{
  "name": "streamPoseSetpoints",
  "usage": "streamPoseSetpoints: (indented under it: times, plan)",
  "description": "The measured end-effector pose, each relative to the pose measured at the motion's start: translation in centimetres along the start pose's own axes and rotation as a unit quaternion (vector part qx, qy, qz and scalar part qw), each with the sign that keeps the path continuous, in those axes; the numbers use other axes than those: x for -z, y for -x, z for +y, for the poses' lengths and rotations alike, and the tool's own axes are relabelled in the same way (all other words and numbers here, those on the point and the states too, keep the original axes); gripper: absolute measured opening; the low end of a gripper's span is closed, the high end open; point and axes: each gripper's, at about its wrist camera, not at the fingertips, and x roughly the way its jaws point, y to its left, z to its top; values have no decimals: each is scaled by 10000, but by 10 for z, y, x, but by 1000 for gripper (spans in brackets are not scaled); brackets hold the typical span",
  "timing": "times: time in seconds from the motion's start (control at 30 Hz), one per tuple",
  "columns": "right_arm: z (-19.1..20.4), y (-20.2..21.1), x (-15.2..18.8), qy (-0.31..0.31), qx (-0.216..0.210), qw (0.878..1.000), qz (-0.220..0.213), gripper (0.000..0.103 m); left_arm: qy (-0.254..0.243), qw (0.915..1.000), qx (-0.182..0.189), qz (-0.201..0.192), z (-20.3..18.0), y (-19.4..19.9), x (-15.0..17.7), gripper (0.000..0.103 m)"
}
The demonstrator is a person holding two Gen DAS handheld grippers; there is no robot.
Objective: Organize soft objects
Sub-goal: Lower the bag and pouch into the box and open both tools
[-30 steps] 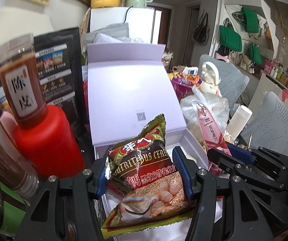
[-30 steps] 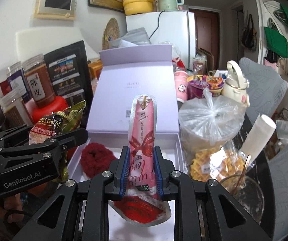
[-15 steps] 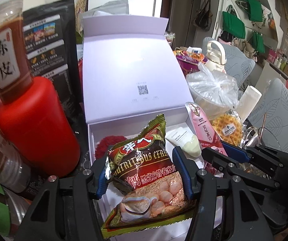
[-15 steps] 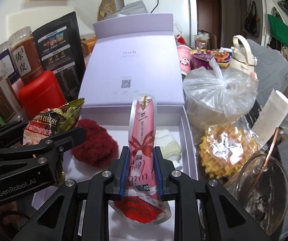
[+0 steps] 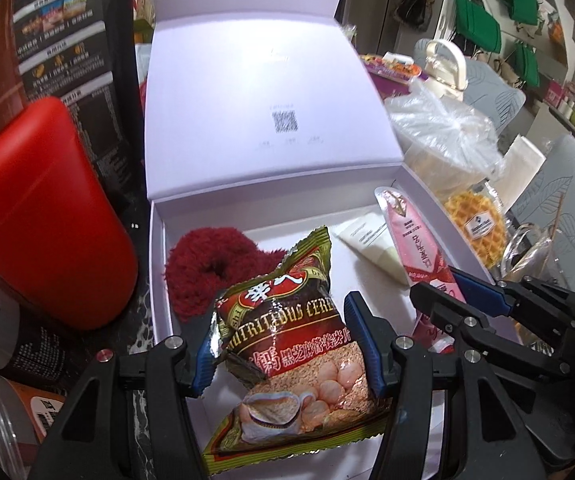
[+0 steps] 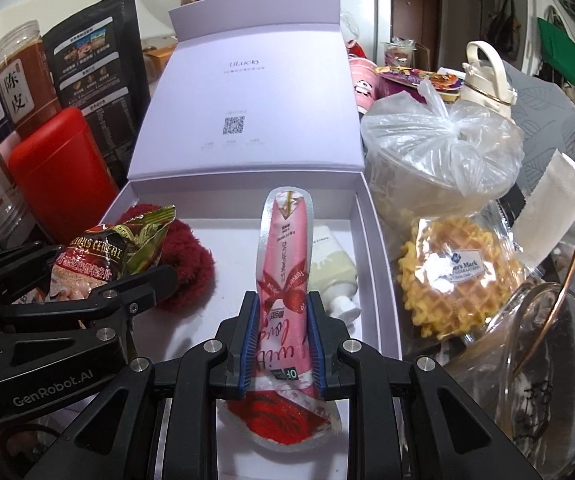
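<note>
My left gripper is shut on a red and green cereal packet, held over the near left of an open lilac box. My right gripper is shut on a slim pink pouch, held upright over the box's near middle. Inside the box lie a dark red fluffy scrunchie at the left and a pale cream tube at the right. The same packet and the left gripper appear at the left of the right wrist view.
A red canister, jars and a black printed bag crowd the box's left side. On its right stand a tied plastic bag, a wrapped waffle, a glass bowl and a cream bottle. The box's lid stands raised behind.
Both grippers have sunk toward the box with their packets and tipped further down. The scrunchie and the tube in the box have come into full view.
</note>
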Motion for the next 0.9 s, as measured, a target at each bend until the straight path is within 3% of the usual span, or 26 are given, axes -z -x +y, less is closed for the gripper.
streamPoseSetpoints:
  times: [0.5, 0.9]
  plan:
    - [7, -26, 11, 169, 62, 9988, 449, 25, 4, 9986, -204, 482, 1, -27, 1, 57]
    - [15, -29, 8, 268, 77, 9981, 544, 40, -30, 9978, -339, 569, -3, -31, 0, 57]
